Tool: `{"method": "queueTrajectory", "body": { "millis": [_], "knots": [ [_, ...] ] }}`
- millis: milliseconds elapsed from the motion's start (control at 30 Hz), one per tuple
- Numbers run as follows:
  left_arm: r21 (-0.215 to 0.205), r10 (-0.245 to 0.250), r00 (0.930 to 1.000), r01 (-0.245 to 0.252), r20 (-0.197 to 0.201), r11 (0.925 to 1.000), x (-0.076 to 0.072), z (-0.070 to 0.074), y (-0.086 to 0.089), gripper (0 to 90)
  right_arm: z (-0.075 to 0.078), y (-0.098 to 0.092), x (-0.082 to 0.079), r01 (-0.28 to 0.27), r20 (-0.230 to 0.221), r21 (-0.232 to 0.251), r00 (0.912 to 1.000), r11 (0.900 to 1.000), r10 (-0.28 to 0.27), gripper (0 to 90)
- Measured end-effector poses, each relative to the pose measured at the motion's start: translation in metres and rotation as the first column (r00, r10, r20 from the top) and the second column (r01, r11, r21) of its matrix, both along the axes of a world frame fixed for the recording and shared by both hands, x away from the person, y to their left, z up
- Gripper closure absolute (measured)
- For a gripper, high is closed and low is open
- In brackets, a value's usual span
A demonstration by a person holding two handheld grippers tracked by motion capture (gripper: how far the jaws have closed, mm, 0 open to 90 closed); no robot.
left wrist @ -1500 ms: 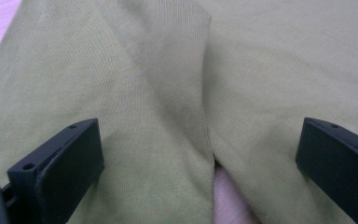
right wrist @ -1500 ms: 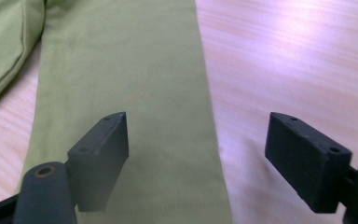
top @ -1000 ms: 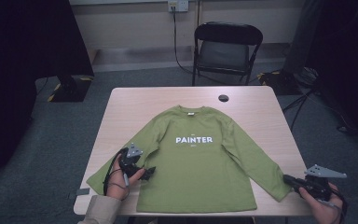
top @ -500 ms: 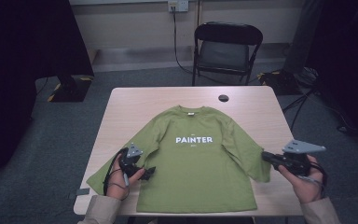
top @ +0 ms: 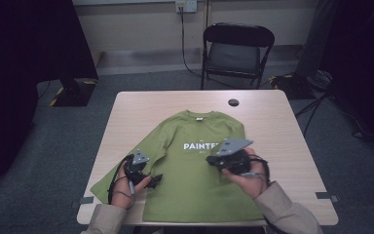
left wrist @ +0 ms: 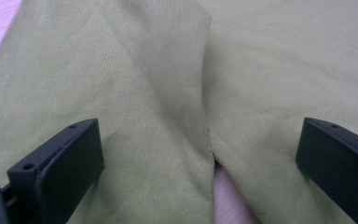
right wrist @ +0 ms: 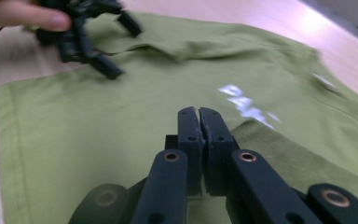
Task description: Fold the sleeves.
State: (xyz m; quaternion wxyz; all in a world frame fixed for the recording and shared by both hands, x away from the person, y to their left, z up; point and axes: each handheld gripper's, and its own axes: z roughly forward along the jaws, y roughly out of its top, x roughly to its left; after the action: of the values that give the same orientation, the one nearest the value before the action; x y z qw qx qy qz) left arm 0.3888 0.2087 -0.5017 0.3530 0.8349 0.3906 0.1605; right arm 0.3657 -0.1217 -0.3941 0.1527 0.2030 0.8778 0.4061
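Note:
A green long-sleeved shirt (top: 195, 185) printed PAINTER lies flat on the wooden table (top: 272, 122), collar away from me. My right gripper (top: 213, 161) hovers over the chest print, shut on the shirt's right sleeve (right wrist: 284, 154), which trails folded across the body. In the right gripper view its jaws (right wrist: 199, 114) are pressed together. My left gripper (top: 151, 179) rests open on the shirt's left armpit. In the left gripper view its jaws (left wrist: 200, 135) stand wide apart over the seam between sleeve and body (left wrist: 168, 70), nothing pinched. The right gripper view shows it (right wrist: 121, 49) farther off.
A small black round object (top: 233, 102) lies near the table's far edge. A black folding chair (top: 236, 48) stands behind the table, with a cable running down from a wall outlet (top: 185, 6). Dark curtains flank both sides. Bare wood shows right of the shirt.
My right gripper has swung from the table's right front corner leftward and up over the shirt, dragging the right sleeve across the body. The left gripper has stayed put.

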Motion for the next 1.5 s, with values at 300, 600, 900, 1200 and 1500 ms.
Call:
{"method": "queueTrajectory", "body": {
  "millis": [300, 600, 900, 1200, 1500],
  "knots": [
    [-0.001, 0.000, 1.0000, 0.000, 0.001, 1.0000, 0.000, 0.000, 0.000, 0.0, -0.034, 0.070, -0.021, -0.191, -0.037, -0.084, 0.9813, 0.978, 0.189, 87.9],
    [-0.001, 0.001, 1.0000, -0.001, 0.000, 1.0000, 0.000, 0.000, 0.000, 0.0, -0.050, 0.101, -0.034, -0.276, -0.064, -0.088, 0.9604, 0.957, 0.271, 87.3],
    [-0.001, 0.001, 1.0000, -0.001, 0.000, 1.0000, 0.000, 0.000, 0.000, 0.0, -0.066, 0.105, -0.029, -0.269, -0.102, -0.043, 0.9592, 0.962, 0.264, 67.9],
    [-0.001, 0.000, 1.0000, 0.000, 0.001, 1.0000, 0.000, 0.000, 0.000, 0.0, -0.058, 0.083, -0.015, -0.115, -0.101, 0.023, 0.9881, 0.993, 0.116, 13.5],
    [0.001, 0.000, 1.0000, 0.000, 0.000, 1.0000, 0.000, 0.000, 0.000, 0.0, -0.053, 0.053, -0.003, -0.077, -0.112, 0.067, 0.9901, 0.995, 0.085, 1.4]
  ]
}}
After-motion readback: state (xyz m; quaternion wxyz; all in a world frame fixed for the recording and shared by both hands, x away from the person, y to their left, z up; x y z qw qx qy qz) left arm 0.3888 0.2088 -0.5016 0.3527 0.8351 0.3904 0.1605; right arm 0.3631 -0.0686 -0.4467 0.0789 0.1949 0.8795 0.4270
